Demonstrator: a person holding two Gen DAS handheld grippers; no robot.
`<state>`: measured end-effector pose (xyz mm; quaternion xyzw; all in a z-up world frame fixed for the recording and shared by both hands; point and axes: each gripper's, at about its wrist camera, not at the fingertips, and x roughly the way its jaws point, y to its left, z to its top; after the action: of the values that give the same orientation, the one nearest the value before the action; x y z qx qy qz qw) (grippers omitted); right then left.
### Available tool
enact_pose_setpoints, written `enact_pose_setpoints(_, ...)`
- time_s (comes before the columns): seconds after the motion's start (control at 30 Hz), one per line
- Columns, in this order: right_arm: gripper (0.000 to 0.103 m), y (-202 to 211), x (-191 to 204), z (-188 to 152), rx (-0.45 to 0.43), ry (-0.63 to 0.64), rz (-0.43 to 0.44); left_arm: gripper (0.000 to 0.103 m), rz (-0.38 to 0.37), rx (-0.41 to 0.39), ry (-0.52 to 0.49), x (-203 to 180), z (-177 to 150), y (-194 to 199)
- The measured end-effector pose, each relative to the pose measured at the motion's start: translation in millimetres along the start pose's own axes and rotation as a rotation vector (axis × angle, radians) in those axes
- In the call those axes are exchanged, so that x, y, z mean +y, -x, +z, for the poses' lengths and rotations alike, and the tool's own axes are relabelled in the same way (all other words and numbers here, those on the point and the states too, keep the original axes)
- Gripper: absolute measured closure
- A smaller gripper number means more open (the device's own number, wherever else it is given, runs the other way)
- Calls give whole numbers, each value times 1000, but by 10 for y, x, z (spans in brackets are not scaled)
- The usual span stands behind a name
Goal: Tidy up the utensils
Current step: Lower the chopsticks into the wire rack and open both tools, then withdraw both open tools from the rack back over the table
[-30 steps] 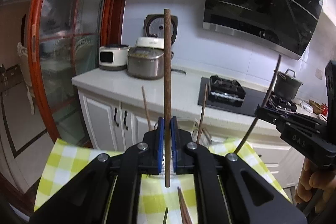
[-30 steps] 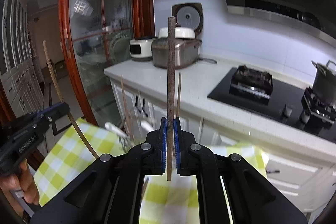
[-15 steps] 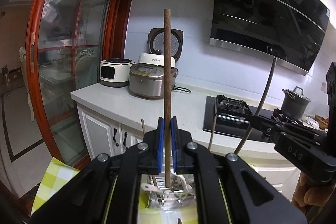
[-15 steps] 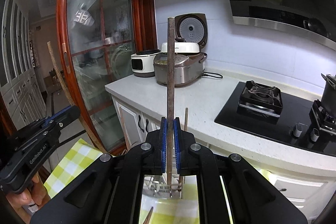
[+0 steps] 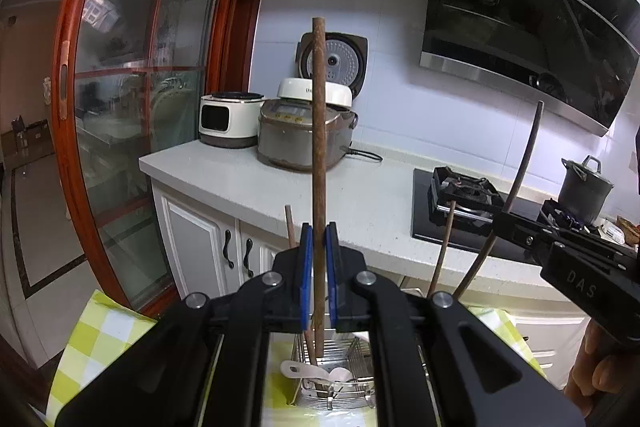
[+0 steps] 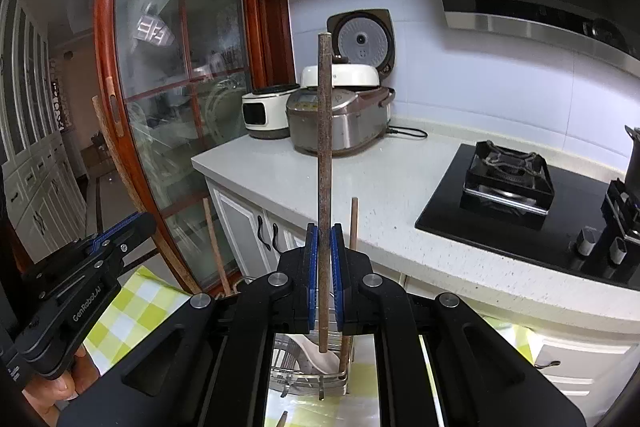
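Both jaws clamp tight, each on an upright chopstick: left gripper (image 5: 319, 275) on its chopstick (image 5: 319, 155), right gripper (image 6: 324, 277) on its own stick (image 6: 324, 163). The wire rack (image 5: 336, 367) sits just below the tips, already holding sticks and a spoon (image 5: 316, 373). Risk: a tip catches the wires or a standing stick and pivots. A second ago only checked cloth (image 5: 100, 339) showed below; now the rack is in view.
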<state>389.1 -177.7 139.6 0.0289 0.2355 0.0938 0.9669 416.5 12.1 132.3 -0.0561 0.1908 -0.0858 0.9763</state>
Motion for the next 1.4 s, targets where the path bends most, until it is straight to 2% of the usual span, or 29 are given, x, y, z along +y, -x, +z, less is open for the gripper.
enact_pose_setpoints(0.8,94,-501,-54,-600,136,-38,-1,96,10,103,18,146,-394,-293)
enact_pose_setpoints(0.83,94,-502,-60,-611,134,-39,-5,93,10,106,19,143,-403,-299)
enact_pose_setpoints(0.87,94,-500,-57,-613,135,-37,-8,81,12,111,21,150,-410,-300)
enact_pose_setpoints(0.93,94,-492,-62,-626,138,-35,-11,70,8,110,33,171,-415,-288)
enact_pose_setpoints(1.2,94,-280,-172,-668,118,-59,-50,70,9,86,48,203,-420,-30)
enact_pose_setpoints(1.4,91,65,-324,-814,88,-99,-94,63,6,80,67,231,-534,322)
